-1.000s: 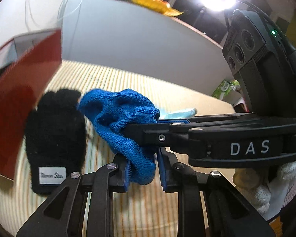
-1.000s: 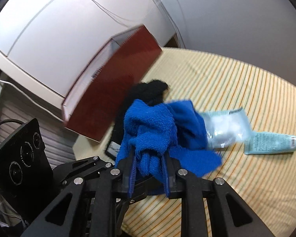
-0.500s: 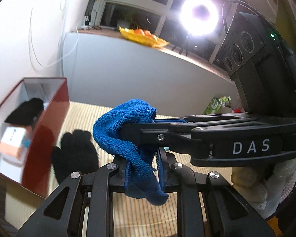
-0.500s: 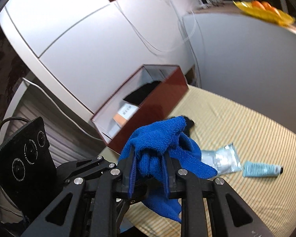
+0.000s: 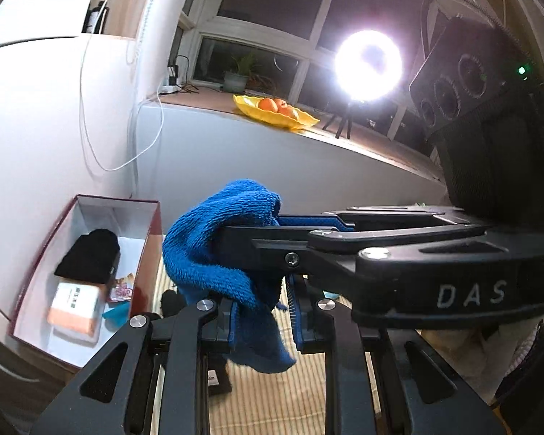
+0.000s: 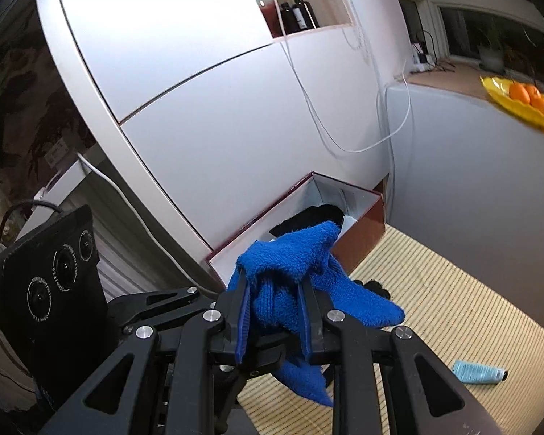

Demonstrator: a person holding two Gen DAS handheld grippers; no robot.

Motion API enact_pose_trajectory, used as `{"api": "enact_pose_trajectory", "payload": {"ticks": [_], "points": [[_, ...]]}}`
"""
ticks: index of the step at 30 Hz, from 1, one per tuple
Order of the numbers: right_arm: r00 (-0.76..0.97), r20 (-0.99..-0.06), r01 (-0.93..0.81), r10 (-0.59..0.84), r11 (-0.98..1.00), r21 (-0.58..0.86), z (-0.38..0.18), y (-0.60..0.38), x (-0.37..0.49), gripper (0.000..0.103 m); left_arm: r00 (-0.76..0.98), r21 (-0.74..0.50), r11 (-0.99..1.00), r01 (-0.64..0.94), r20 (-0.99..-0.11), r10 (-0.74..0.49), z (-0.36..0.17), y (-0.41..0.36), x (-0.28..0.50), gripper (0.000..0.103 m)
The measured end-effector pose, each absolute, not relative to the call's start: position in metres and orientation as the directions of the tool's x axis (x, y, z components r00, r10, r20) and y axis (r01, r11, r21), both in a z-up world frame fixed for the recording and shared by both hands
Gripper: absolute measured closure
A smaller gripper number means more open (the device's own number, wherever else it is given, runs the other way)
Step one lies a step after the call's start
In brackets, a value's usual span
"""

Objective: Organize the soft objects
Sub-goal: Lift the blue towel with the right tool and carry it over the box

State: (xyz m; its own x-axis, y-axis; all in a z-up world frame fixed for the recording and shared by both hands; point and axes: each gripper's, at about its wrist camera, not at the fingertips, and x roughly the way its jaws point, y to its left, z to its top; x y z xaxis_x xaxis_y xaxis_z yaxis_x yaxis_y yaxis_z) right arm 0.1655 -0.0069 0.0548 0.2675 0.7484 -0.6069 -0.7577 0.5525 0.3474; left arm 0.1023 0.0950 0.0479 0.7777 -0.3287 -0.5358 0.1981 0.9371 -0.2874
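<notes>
**Cloth lifted clear of mat, both grippers still clamped**

Box (image 5: 90,264) at left: a second ago it loomed as a blurred red wall; now its open interior shows from above, with a black knit item (image 5: 89,259) and a pale packet (image 5: 74,306) inside. Judgement: enough height gained to carry over the rim.

Blue cloth (image 5: 221,253), centre: off the striped mat (image 6: 453,311) and hanging in the air. Left gripper (image 5: 263,320) nipped narrow on its lower fold; right gripper (image 5: 286,226) pinching the upper bunch from the side.

Black glove (image 5: 170,301) mostly hidden behind cloth and fingers. Tube (image 6: 478,371) lies far right on the mat; its label is unreadable.
</notes>
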Motion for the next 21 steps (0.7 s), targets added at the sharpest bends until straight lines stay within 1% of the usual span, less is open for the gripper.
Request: {"api": "enact_pose_trajectory", "payload": {"ticks": [2, 3, 4, 6, 8, 12, 16, 21], "points": [[0.27, -0.602, -0.762, 0.751, 0.549, 0.343, 0.057, -0.006, 0.162, 0.082, 0.778, -0.286, 0.936, 0.207, -0.532, -0.334, 0.051, 0.097, 0.103, 0.085], [0.268, -0.588, -0.763, 0.763, 0.54, 0.354, 0.06, -0.008, 0.162, 0.082, 0.784, -0.293, 0.932, 0.212, -0.519, -0.342, 0.052, 0.098, 0.101, 0.085], [0.254, -0.578, -0.765, 0.776, 0.527, 0.371, 0.06, -0.011, 0.162, 0.082, 0.781, -0.287, 0.934, 0.213, -0.524, -0.339, 0.052, 0.096, 0.102, 0.085], [0.277, -0.598, -0.762, 0.752, 0.551, 0.34, 0.059, -0.005, 0.161, 0.082, 0.77, -0.28, 0.939, 0.201, -0.547, -0.328, 0.054, 0.094, 0.108, 0.085], [0.288, -0.6, -0.762, 0.747, 0.558, 0.329, 0.063, 0.001, 0.161, 0.082, 0.767, -0.286, 0.937, 0.202, -0.549, -0.333, 0.056, 0.093, 0.113, 0.085], [0.263, -0.576, -0.783, 0.774, 0.52, 0.342, 0.075, 0.013, 0.162, 0.082, 0.783, -0.244, 0.948, 0.204, -0.541, -0.308, 0.065, 0.096, 0.112, 0.085], [0.241, -0.574, -0.798, 0.783, 0.496, 0.342, 0.077, 0.033, 0.166, 0.082, 0.791, -0.234, 0.957, 0.174, -0.545, -0.277, 0.065, 0.113, 0.115, 0.085], [0.188, -0.587, -0.805, 0.788, 0.466, 0.367, 0.064, 0.068, 0.176, 0.083, 0.787, -0.25, 0.962, 0.11, -0.569, -0.238, 0.049, 0.145, 0.12, 0.085]]}}
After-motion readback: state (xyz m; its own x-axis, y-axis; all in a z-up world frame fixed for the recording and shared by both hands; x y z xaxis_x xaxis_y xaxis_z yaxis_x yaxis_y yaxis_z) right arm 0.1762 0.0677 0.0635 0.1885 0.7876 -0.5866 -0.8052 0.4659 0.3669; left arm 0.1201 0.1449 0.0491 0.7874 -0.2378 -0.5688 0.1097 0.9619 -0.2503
